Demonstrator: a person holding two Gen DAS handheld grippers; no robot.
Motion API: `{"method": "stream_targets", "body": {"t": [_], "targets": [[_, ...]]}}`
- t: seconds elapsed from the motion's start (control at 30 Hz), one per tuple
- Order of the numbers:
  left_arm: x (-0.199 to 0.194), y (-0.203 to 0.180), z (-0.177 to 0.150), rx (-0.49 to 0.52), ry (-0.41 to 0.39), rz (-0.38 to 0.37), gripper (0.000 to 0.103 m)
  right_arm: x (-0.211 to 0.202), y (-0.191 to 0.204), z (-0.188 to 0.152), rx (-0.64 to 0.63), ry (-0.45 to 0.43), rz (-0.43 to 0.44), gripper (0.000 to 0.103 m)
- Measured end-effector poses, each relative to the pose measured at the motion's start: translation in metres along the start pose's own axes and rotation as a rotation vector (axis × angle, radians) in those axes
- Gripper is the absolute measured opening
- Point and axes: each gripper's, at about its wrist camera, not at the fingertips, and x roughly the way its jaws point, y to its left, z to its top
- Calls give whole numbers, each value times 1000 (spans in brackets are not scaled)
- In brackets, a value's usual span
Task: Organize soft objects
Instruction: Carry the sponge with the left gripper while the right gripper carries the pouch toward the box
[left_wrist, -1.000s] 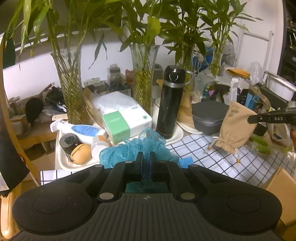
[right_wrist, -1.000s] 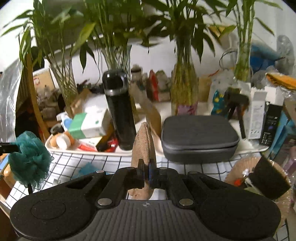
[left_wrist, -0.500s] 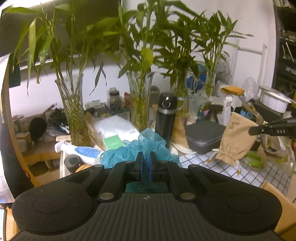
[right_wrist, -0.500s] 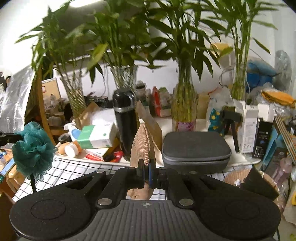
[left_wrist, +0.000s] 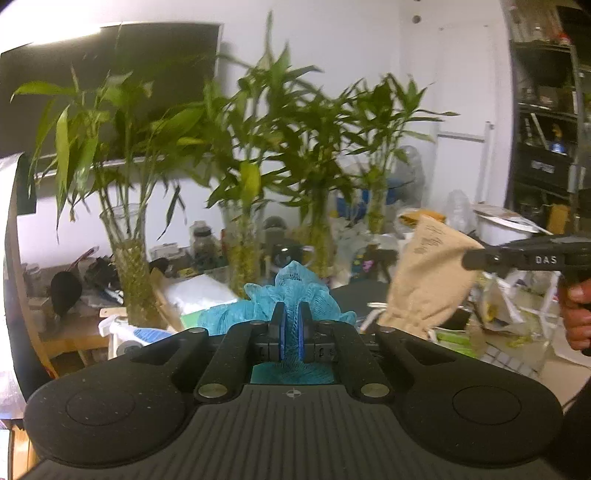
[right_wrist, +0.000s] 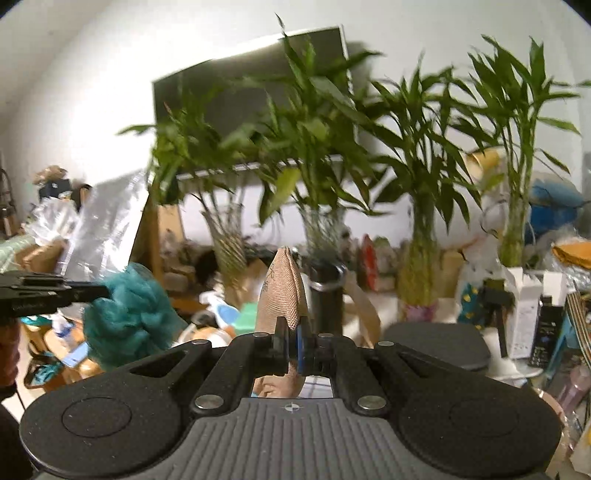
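My left gripper (left_wrist: 290, 317) is shut on a blue mesh bath pouf (left_wrist: 295, 291), which bulges out past the fingertips. In the right wrist view that pouf (right_wrist: 125, 314) hangs in the air at the left, pinched by the left gripper (right_wrist: 99, 293). My right gripper (right_wrist: 291, 334) is shut on a tan cloth drawstring pouch (right_wrist: 282, 284), seen edge-on and rising above the fingertips. In the left wrist view the pouch (left_wrist: 428, 280) dangles from the right gripper (left_wrist: 471, 258) at the right, with a hand (left_wrist: 576, 314) behind it.
Glass vases of bamboo (left_wrist: 129, 266) line the back of a cluttered counter. A black flask (right_wrist: 327, 295), a dark zip case (right_wrist: 436, 343), white boxes (right_wrist: 524, 306) and a tissue pack (left_wrist: 199, 295) lie below. Dark shelving (left_wrist: 546, 147) stands at the far right.
Both grippers have risen with their loads and tilted up, so the counter has dropped low in both views. The pouf and the pouch stay gripped.
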Motion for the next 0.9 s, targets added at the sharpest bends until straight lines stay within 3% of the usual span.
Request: {"method": "stream_targets", "body": {"t": [0.37,0.9], "targets": [[-44,-36,-8,87,29,-42,6,-47,25,-25,45,-12,74,6],[-47,-54,-64,52,178,-92,5,-63,73,-79,37,128,95,6]]}}
